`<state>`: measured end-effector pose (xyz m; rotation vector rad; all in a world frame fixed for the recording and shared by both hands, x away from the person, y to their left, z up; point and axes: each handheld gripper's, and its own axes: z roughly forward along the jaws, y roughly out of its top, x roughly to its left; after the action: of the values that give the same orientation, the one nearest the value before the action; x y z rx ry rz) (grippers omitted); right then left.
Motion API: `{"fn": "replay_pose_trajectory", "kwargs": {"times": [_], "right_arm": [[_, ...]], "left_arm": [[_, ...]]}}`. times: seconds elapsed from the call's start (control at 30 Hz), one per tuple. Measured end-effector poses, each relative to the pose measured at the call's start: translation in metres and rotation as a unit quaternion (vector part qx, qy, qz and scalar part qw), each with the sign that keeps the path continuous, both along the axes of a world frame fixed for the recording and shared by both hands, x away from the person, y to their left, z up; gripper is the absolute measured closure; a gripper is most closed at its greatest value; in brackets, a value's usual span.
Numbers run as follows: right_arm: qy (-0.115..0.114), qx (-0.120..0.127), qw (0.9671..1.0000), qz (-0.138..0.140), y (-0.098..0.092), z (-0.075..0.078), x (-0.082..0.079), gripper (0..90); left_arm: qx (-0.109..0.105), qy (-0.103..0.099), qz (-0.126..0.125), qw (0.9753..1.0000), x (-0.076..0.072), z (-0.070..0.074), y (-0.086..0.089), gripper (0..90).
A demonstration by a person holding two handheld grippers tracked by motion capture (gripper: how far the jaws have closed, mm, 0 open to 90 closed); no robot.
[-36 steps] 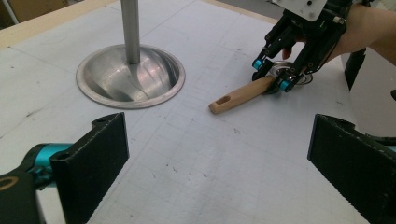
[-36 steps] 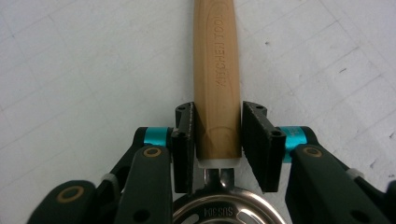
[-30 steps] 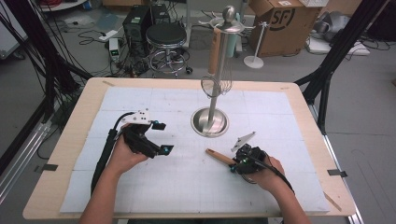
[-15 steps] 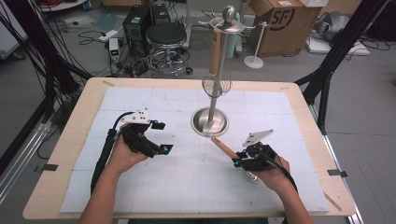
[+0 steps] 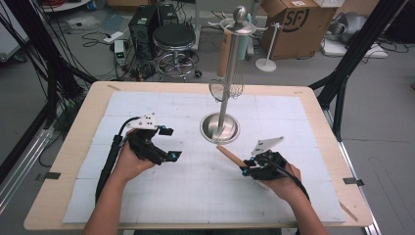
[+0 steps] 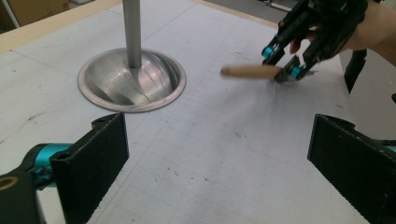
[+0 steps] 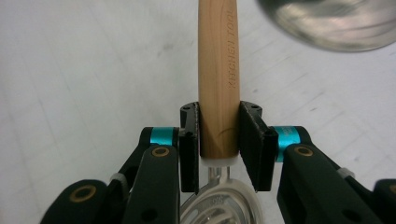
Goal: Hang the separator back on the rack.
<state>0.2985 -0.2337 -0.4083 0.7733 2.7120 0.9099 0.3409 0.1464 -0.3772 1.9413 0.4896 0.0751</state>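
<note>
Right gripper (image 5: 250, 170): clamped on the wooden handle (image 7: 218, 70) of a kitchen tool (metal end tucked under the jaws), held just right of the stand base (image 5: 219, 128), handle tip aimed toward it.
Left gripper (image 5: 169, 144): jaws spread wide, nothing between them, held left of the stand base.
Whisk (image 5: 226, 90): hung on the stand, above the base.

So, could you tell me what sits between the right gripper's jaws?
The right gripper is shut on the wooden handle of a kitchen tool; its metal working end below is mostly hidden.
</note>
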Motion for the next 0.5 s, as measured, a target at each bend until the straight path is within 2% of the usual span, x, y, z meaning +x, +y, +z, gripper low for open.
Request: {"fn": "replay_pose_trajectory", "kwargs": {"times": [0.07, 0.13, 0.17, 0.23, 0.3, 0.4, 0.5], "right_arm": [[0.004, -0.029, 0.9996, 0.003, 0.009, -0.006, -0.001, 70.1], [0.022, -0.042, 0.9988, 0.008, 0.015, -0.013, 0.000, 69.8], [0.018, -0.046, 0.9987, 0.013, 0.016, -0.014, 0.001, 69.7], [0.030, -0.046, 0.9983, 0.021, 0.018, -0.016, 0.000, 68.9], [0.029, -0.042, 0.9985, 0.022, 0.016, -0.015, 0.000, 67.4], [0.047, -0.023, 0.9985, 0.018, 0.014, -0.012, 0.001, 62.8], [0.059, -0.039, 0.9973, 0.020, 0.015, -0.013, 0.002, 59.8]], "left_arm": [[-0.001, 0.000, 0.000, 1.0000, 0.000, 0.000, 0.000, 5.9], [-0.001, 0.000, -0.001, 1.0000, -0.001, 0.000, 0.000, 5.9], [-0.002, 0.000, -0.002, 1.0000, -0.001, 0.000, 0.000, 5.9], [-0.002, 0.000, 0.000, 1.0000, -0.001, 0.000, 0.000, 5.9], [-0.001, 0.000, 0.001, 1.0000, 0.000, 0.000, 0.000, 5.9], [0.000, 0.000, 0.001, 1.0000, 0.000, 0.000, 0.000, 5.9], [0.000, -0.001, -0.001, 1.0000, -0.001, 0.000, 0.000, 5.9]]}}
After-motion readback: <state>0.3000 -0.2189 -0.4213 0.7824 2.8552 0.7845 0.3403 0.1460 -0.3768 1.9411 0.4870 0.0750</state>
